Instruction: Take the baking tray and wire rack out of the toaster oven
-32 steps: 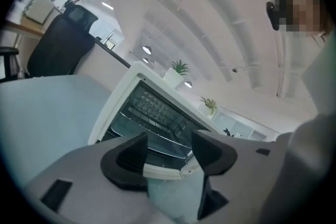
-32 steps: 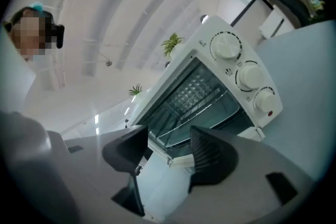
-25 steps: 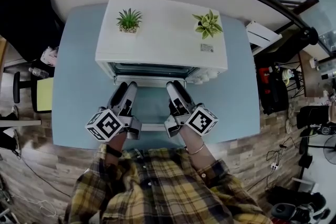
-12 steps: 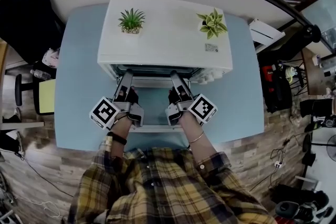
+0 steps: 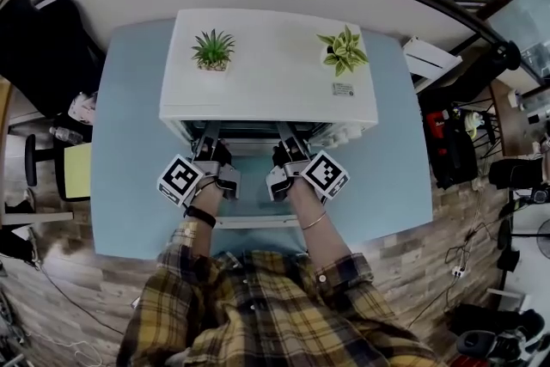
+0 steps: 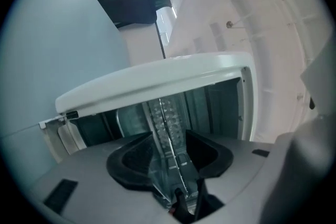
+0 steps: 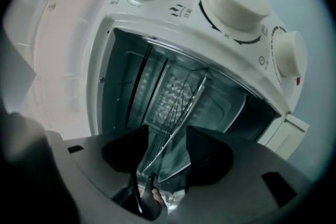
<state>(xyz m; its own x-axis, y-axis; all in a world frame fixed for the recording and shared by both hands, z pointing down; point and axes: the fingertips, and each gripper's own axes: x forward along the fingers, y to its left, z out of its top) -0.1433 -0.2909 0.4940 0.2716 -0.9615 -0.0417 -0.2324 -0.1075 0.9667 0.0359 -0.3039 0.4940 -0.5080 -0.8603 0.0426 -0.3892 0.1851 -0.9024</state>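
over the dropped oven door [image 5: 253,189], the left gripper [image 5: 208,137] is straddling the wire rack [image 7: 191,94] edge, its jaws having just been narrowing but not yet pinching. the right gripper [image 5: 288,137] is standing partly open around the rack and baking tray [image 6: 168,113]. both are sitting inside the toaster oven [image 5: 271,82] at 12 o'clock, with plants [image 5: 212,49] on top at 11 and 1 o'clock.

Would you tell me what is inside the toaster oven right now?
A wire rack and an embossed baking tray, close together in the open toaster oven. Whatever lies beneath the tray is covered, and the head view shows only the oven's top.
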